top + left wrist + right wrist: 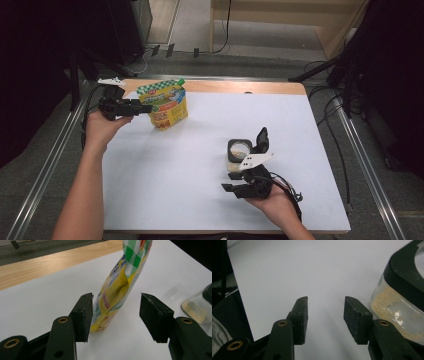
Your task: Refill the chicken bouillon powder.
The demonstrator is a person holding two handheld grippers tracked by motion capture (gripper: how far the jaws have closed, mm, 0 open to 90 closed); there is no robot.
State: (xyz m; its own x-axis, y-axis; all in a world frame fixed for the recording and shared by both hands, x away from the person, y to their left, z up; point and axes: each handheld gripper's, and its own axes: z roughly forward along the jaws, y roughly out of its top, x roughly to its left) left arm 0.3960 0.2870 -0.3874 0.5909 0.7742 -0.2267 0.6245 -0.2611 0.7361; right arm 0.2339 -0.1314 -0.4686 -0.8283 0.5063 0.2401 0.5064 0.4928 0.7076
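Note:
A yellow stand-up pouch (pixel 163 105) with a green-checked top stands at the far left of the white table top (pixel 200 200). My left gripper (pixel 142 107) reaches in from its left, jaws open. In the left gripper view the pouch (pixel 115 287) stands between the jaws of the gripper (pixel 115 320), close against the left pad, with a clear gap to the right pad. My right gripper (pixel 229 182) rests near the front right, open, with nothing between the jaws (pixel 325 317). Beside it stands a clear jar (pixel 239 150) (pixel 394 307) with a black rim and beige powder inside.
A strip of bare wood (pixel 225 87) runs along the table's far edge. The jar's black lid (pixel 262 140) stands flipped up at its right side. Metal rails flank the table, and cables lie on the floor (pixel 330 100) at the right.

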